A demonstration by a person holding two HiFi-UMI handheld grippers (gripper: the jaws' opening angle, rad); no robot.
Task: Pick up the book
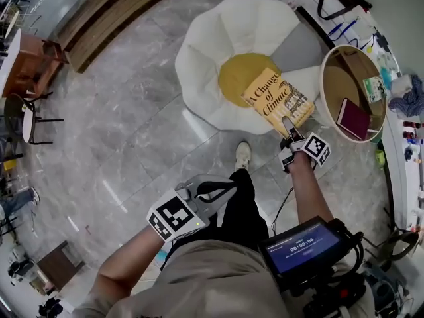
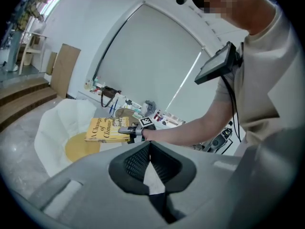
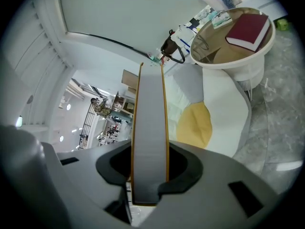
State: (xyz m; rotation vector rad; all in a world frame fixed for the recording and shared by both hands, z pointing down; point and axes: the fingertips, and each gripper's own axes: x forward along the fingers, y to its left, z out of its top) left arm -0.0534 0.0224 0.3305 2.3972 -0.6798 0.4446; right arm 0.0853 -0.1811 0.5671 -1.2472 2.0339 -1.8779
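The yellow book (image 1: pixel 277 101), titled "A Change of Climate", hangs in the air above the white petal-shaped chair (image 1: pixel 205 58) and its yellow seat cushion (image 1: pixel 240 77). My right gripper (image 1: pixel 289 127) is shut on the book's near edge. In the right gripper view the book (image 3: pixel 149 104) stands edge-on between the jaws of the right gripper (image 3: pixel 149 166). The left gripper view shows the book (image 2: pixel 105 129) held out level in the right gripper (image 2: pixel 125 130). My left gripper (image 1: pixel 222 191) is low by my lap, shut and empty, its pads (image 2: pixel 143 159) touching.
A round wooden side table (image 1: pixel 326 78) right of the chair carries a dark red book (image 1: pixel 353 119) and a small green packet (image 1: pixel 374 88). A cluttered counter (image 1: pixel 397 58) runs along the right wall. My shoe (image 1: pixel 243 155) stands on the grey marble floor. Wooden steps (image 1: pixel 112 12) lie upper left.
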